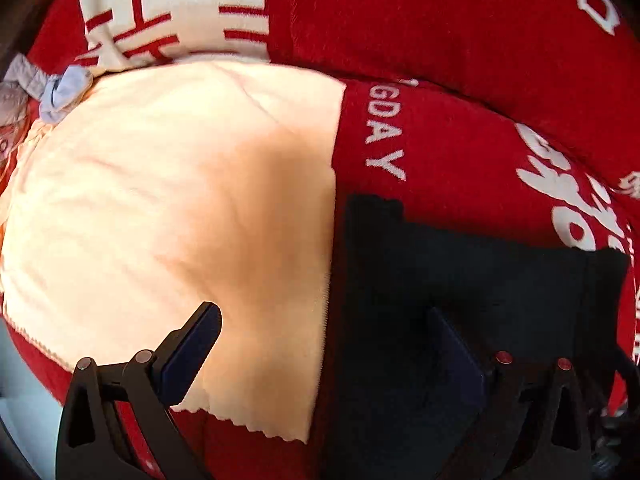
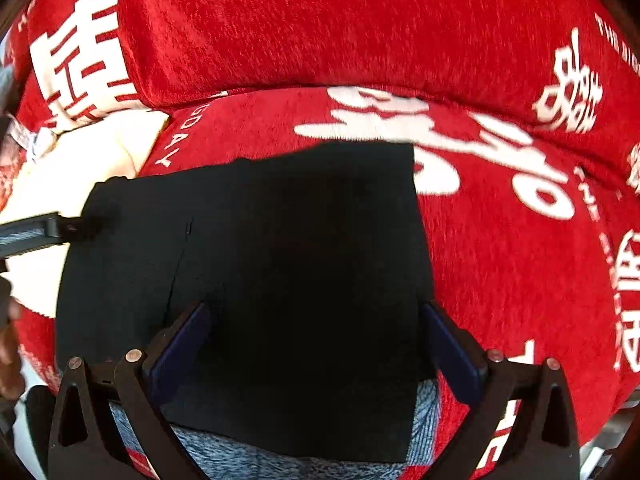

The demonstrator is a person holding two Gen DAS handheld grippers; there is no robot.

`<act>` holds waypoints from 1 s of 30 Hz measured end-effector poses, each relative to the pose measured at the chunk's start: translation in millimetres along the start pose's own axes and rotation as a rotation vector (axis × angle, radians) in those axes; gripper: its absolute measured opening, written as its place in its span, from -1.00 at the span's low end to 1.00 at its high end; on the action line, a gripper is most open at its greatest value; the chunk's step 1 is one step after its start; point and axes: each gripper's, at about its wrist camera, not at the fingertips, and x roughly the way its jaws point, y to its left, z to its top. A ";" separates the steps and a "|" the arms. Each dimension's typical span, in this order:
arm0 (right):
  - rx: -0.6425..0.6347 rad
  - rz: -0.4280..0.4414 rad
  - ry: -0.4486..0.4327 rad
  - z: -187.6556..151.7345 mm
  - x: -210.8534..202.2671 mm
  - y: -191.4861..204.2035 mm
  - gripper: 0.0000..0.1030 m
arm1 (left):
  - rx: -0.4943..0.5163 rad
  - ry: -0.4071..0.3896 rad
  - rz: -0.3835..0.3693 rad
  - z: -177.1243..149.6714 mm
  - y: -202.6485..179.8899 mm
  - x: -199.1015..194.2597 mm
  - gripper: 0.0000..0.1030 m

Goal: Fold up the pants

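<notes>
The black pants [image 2: 288, 256] lie folded into a flat rectangle on the red sofa seat [image 2: 500, 264]. They also show in the left wrist view [image 1: 472, 280] at the right. My right gripper [image 2: 316, 324] is open, its blue pads spread above the near part of the pants, holding nothing. My left gripper [image 1: 328, 332] is open and empty, one finger over the cream panel, the other over the pants' left edge. Its finger [image 2: 36, 232] shows at the left in the right wrist view.
A cream panel [image 1: 168, 208] of the sofa cover lies left of the pants. The red backrest [image 2: 320, 24] with white lettering rises behind. Crumpled pale blue cloth [image 1: 60, 88] sits at the far left. A grey-blue knitted fabric [image 2: 240, 456] lies under the pants' near edge.
</notes>
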 end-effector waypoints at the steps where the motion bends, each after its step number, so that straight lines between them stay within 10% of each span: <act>1: 0.012 0.003 0.007 -2.4 -1.2 -5.3 0.99 | 0.000 -0.009 -0.003 -4.1 4.1 -4.2 1.00; 7: 0.026 0.001 -0.082 -11.7 -37.3 -1.6 0.99 | 0.033 -0.071 -0.119 -40.3 -10.1 -33.7 1.00; 10: -0.100 -0.022 -0.048 -15.4 -27.3 23.5 0.99 | 0.109 -0.057 -0.012 -52.4 -28.6 -16.9 1.00; 13: -0.090 -0.057 -0.005 -24.9 -13.8 14.6 0.99 | -0.037 0.010 -0.143 -55.4 -4.7 -14.9 1.00; 30: -0.097 -0.252 -0.187 -98.9 -110.5 39.7 0.99 | 0.124 -0.272 -0.073 -156.5 -38.5 -103.5 1.00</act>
